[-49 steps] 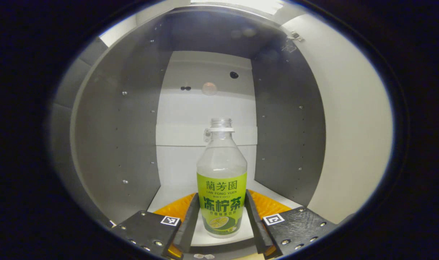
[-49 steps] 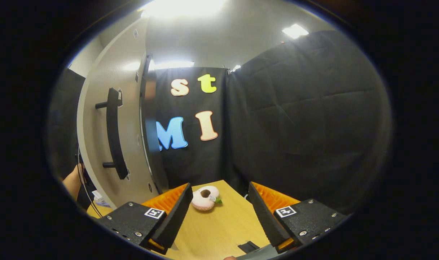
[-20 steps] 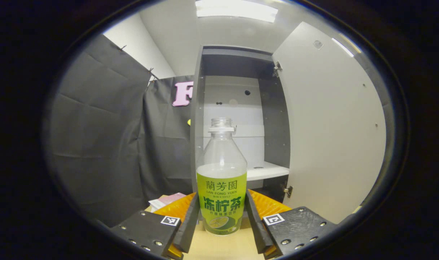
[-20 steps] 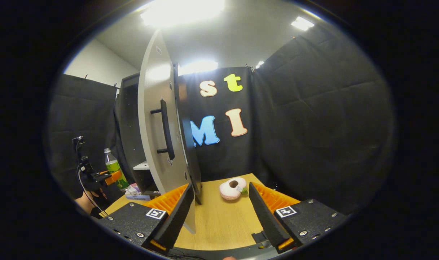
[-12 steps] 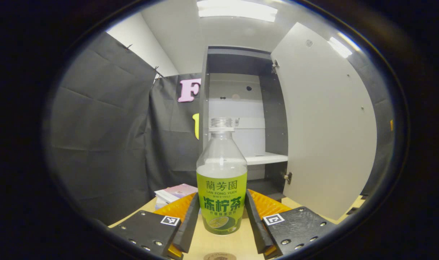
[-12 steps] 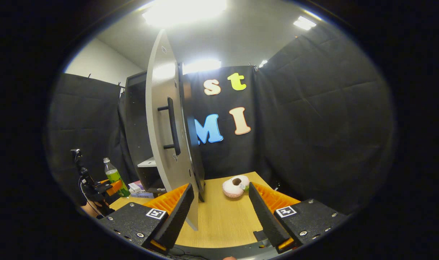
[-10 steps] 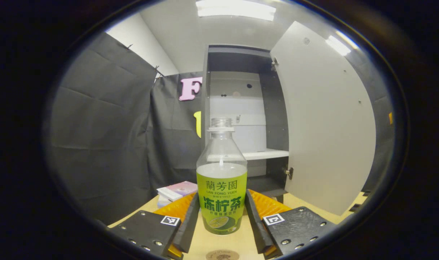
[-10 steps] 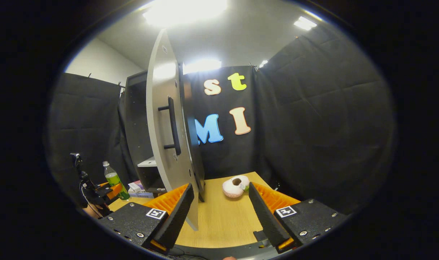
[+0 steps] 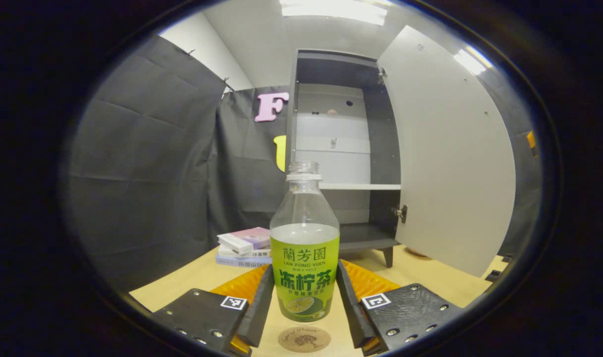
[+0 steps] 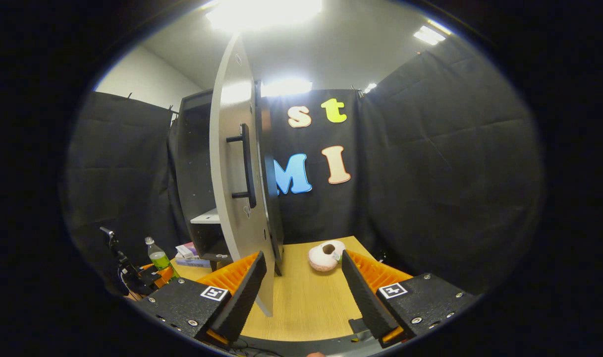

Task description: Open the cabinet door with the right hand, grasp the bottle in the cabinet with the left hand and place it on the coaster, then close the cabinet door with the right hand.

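Gripping the bottle (image 9: 304, 248) at centre frame, my left gripper (image 9: 304, 302) clamps its label just above the coaster (image 9: 304, 339); my right gripper (image 10: 301, 292) hangs spread, cabinet door (image 10: 232, 163) open upper left.

light wooden table (image 9: 192, 277) carries a cabinet (image 9: 346, 148), stacked books (image 9: 244, 245), a round coaster (image 9: 304, 339), a doughnut-shaped toy (image 10: 326, 255).

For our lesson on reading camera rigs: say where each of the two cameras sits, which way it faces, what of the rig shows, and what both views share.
Left gripper view: rides the left gripper, facing the open cabinet; its fingers clamp the bottle above the coaster.
Right gripper view: rides the right gripper, open, facing the door's handle side and a plush donut.
Shared: bottle, cabinet, door, book stack, wooden table.
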